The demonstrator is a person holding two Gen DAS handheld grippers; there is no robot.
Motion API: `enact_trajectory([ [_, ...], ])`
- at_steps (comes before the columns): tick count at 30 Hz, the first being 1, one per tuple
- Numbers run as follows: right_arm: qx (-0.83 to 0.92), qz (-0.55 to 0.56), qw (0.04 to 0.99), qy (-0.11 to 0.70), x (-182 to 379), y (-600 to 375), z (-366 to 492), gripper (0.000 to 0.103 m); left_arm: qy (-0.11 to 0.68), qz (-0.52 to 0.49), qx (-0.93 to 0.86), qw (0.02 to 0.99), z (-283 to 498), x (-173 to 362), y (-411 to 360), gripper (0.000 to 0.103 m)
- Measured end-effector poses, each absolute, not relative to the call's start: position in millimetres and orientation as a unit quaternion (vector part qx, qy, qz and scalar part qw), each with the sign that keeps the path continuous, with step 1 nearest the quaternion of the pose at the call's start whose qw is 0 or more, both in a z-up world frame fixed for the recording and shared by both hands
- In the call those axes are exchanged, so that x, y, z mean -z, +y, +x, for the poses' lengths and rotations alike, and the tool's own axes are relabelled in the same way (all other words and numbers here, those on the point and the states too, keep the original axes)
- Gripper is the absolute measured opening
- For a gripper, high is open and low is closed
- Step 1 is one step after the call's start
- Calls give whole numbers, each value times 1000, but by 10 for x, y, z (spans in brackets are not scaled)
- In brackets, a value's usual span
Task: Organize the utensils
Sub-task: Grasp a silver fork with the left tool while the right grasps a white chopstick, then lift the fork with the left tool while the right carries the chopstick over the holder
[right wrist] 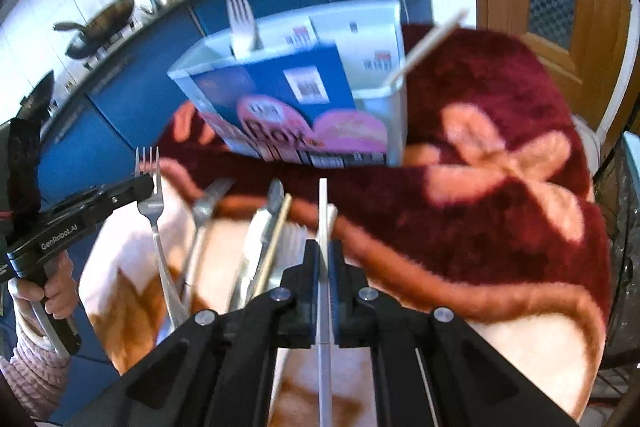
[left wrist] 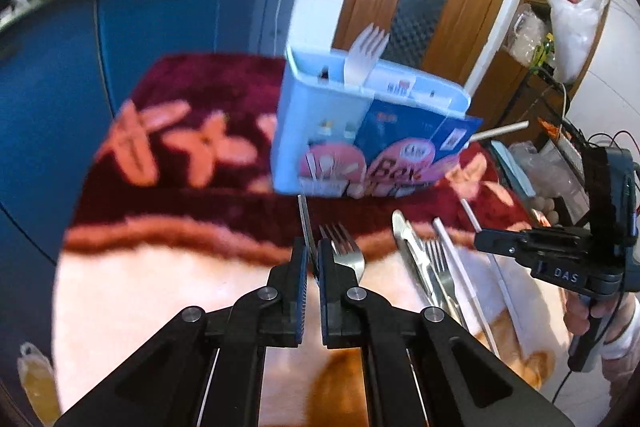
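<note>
Fork (right wrist: 150,195) upright — tines up — in left tool (right wrist: 148,183).

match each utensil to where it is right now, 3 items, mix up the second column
Things:
1. silver metal fork with tines up
2. long flat white stick
3. white plastic fork

Places:
a. standing in the pale blue plastic organizer box
b. clamped in the left tool
c. clamped in the right tool

Pairs: 1-b, 2-c, 3-a
</note>
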State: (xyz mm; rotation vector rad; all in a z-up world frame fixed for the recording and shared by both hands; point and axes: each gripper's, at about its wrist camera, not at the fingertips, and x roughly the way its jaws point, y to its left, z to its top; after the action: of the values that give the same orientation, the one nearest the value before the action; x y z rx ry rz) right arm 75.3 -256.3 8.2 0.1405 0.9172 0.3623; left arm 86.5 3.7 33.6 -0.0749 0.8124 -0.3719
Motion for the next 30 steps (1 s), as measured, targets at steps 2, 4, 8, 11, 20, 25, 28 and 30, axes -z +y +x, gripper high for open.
enact_trajectory([
  [2, -173, 68, 891, 415, -155, -2558, 683, 6, 371, -38, 175, 911, 811, -458, 90, 4],
  [4, -170, 65, 907, 380, -255, -2563, 592, 6, 357, -42, 172, 917, 772, -549, 147, 2],
  [8, -158, 72, 928, 329, -423, -2549, 485, 6, 307, -28, 150, 939, 654, -795, 210, 2],
  [11, -150, 84, 939, 296, -526, -2562, 435, 6, 283, -10, 121, 951, 602, -955, 227, 1],
  [20, -145, 105, 956, 230, -866, -2579, 438, 6, 223, -8, 100, 970, 564, -1464, 334, 1],
  [25, -138, 100, 966, 194, -1052, -2555, 454, 6, 180, 5, 77, 981, 577, -1829, 338, 1],
  [28, -133, 101, 970, 177, -1157, -2564, 472, 6, 158, 11, 62, 985, 631, -1992, 314, 1],
  [30, -127, 98, 973, 163, -1237, -2562, 497, 6, 146, 16, 54, 988, 688, -2065, 271, 1],
])
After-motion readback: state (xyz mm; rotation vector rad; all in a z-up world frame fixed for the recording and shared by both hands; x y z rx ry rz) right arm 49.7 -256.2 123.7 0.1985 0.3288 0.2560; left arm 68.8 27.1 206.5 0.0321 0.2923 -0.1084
